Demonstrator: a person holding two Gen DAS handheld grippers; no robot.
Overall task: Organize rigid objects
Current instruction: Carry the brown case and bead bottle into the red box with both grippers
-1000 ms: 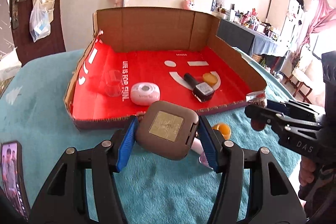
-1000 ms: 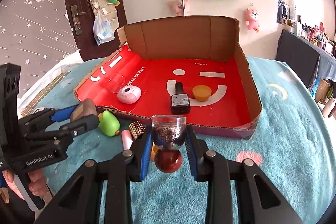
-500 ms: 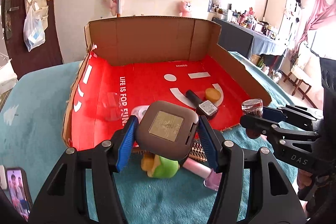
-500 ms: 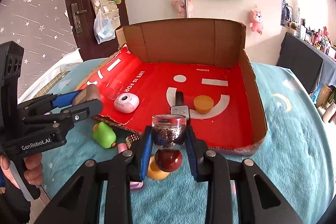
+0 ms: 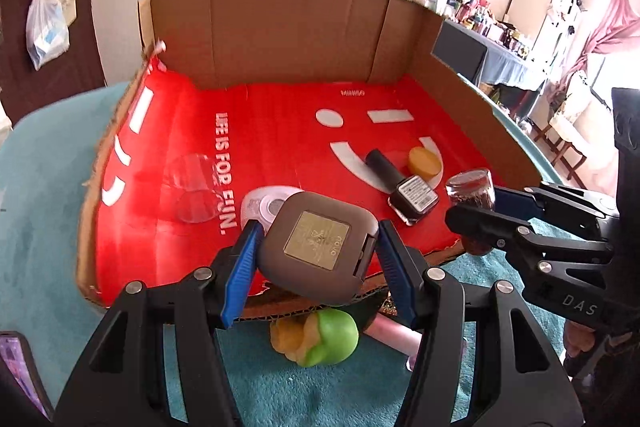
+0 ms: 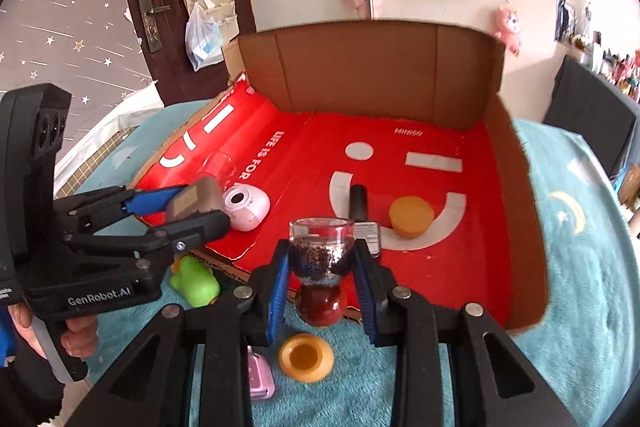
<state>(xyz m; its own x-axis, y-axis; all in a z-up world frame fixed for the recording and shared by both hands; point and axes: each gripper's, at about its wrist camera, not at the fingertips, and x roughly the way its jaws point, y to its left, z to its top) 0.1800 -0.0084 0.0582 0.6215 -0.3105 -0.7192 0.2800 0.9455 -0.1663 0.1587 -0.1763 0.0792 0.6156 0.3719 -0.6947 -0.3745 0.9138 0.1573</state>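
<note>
Two grippers hang over the near edge of a shallow cardboard box with a red printed floor, each clamped on something. The left gripper squeezes a flat grey-brown compact case between its blue pads, the case tilted with its gold label facing up. Just beyond that case, inside the box, lies a pale pink round gadget, and farther ahead to the left a clear cup rests on its side. Directly below the left gripper, on the teal blanket outside the box, sits a green and yellow toy, with a pink tube just to its right.

The right gripper pinches a small glass bottle filled with dark glitter, its round red cap pointing down toward the camera. Ahead of this gripper, on the box floor, lie a dark nail polish bottle and, right of it, an orange lid. Beneath the right gripper, on the blanket, an orange ring-shaped cap sits beside a pink object partly hidden by the gripper frame.
</note>
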